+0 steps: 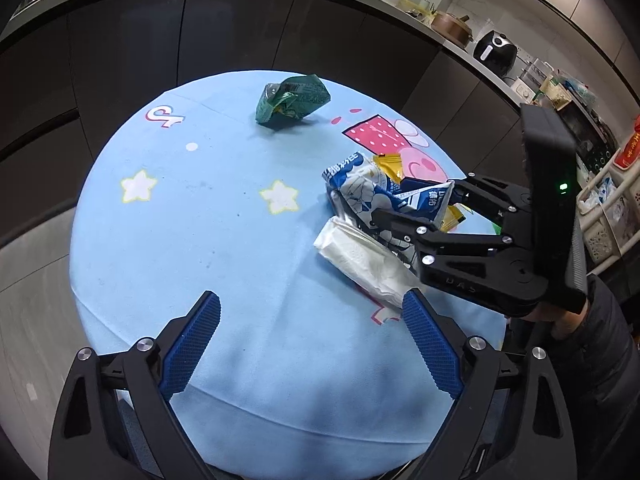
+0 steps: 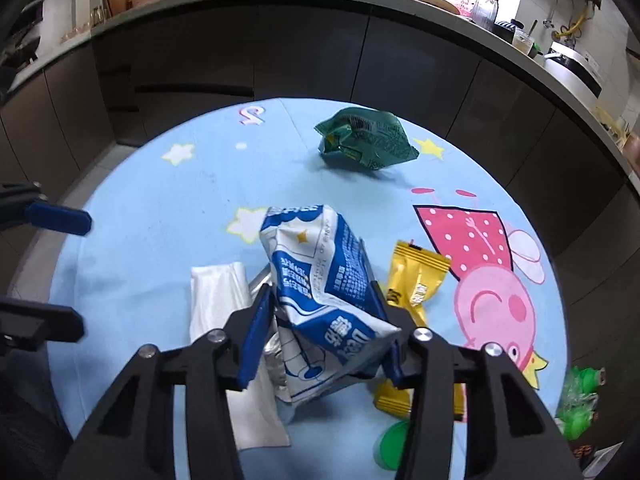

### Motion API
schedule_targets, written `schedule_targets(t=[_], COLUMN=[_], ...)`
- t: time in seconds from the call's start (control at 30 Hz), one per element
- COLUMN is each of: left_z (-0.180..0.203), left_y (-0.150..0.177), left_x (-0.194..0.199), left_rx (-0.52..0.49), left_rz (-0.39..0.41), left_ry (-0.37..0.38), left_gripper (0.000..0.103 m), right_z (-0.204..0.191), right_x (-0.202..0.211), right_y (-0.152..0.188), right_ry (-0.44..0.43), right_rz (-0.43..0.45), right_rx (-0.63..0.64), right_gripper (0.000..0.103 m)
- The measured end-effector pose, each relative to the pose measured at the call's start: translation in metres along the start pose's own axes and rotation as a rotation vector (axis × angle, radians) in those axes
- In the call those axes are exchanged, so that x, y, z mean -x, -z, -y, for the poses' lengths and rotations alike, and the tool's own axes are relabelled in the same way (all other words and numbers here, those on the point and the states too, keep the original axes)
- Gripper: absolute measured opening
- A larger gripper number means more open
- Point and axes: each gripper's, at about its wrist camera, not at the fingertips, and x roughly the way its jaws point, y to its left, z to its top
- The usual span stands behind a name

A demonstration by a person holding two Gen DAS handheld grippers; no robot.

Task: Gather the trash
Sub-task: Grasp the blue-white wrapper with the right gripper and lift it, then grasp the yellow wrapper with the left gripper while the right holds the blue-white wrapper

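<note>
A round table [image 1: 240, 240] covered by a light blue cartoon cloth fills the middle of both views, and dark cabinet fronts [image 2: 312, 56] beneath a cluttered counter curve across the top of each frame. On the cloth, a pink pig figure [image 2: 492, 308] is printed at the right of the right wrist view.

The right gripper [image 2: 324, 332] is seen at the bottom centre of its own view and at the right of the left wrist view, held by a hand in a dark sleeve. Its blue pads are clamped on a crumpled blue and white wrapper [image 2: 320, 280], which is pinched from both sides. The left gripper [image 1: 312, 344] occupies the bottom of its own view; its jaws are spread wide apart over bare cloth, with nothing between them.

A folded white tissue [image 1: 360, 260] lies just beside the blue and white wrapper, at its lower left in the right wrist view. A crumpled green packet [image 1: 292, 98] sits alone near the table's far edge, upper centre, well apart from the rest. A small yellow sachet [image 2: 416, 280] lies just right of the clamped wrapper.
</note>
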Motion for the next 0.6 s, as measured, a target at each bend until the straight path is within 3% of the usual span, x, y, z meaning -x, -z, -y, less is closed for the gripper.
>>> schedule_targets(t=[0.03,0.23,0.37,0.6], left_z=[0.001,0.007,0.015,0.049], left_y=[0.000,0.001,-0.002,-0.026], left_x=[-0.001,-0.014,-0.016,-0.032], left_rx=[-0.004,-0.015,-0.026,-0.053], left_rz=[-0.004,-0.031,-0.035,-0.046], left_ry=[0.002,0.010,0.036,0.127], left_gripper=[0.085,0.081,0.078,0.072], right_z=[0.001,0.019,0.030,0.059], right_x=[0.005,0.064,0.103,0.134], right_y=[0.000,0.011,0.025,0.054], right_ry=[-0.012,-0.055,0.010,0.095], right_rz=[0.013,0.163,0.242,0.280], right_rx=[-0.019,-0.179,-0.239,-0.347], right_gripper=[0.022,0.021,0.021,0.021])
